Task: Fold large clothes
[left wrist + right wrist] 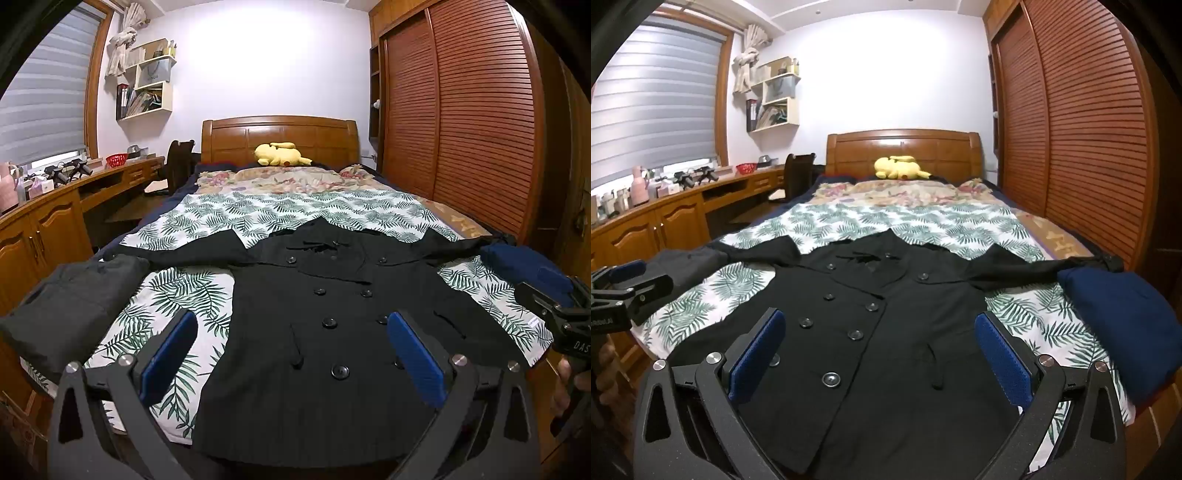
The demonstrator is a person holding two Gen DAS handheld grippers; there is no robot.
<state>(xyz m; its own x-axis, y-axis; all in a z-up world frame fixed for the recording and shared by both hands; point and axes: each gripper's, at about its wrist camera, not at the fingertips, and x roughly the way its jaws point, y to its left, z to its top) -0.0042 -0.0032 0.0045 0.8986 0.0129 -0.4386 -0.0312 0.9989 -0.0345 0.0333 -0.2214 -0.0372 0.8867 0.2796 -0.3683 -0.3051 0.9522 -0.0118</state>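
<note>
A black double-breasted coat (332, 332) lies flat and face up on the leaf-print sheet (177, 288), sleeves spread out to both sides; it also shows in the right wrist view (879, 354). My left gripper (291, 354) is open and empty, hovering above the coat's lower front near the hem. My right gripper (879, 358) is open and empty above the coat's lower right half. The right gripper also shows at the right edge of the left wrist view (561, 314), and the left gripper at the left edge of the right wrist view (624, 291).
A folded grey garment (70, 310) lies at the bed's left edge and a folded navy garment (1123, 325) at its right edge. A yellow plush toy (280, 153) lies by the headboard. A wooden desk (55, 206) runs along the left, a slatted wardrobe (461, 122) along the right.
</note>
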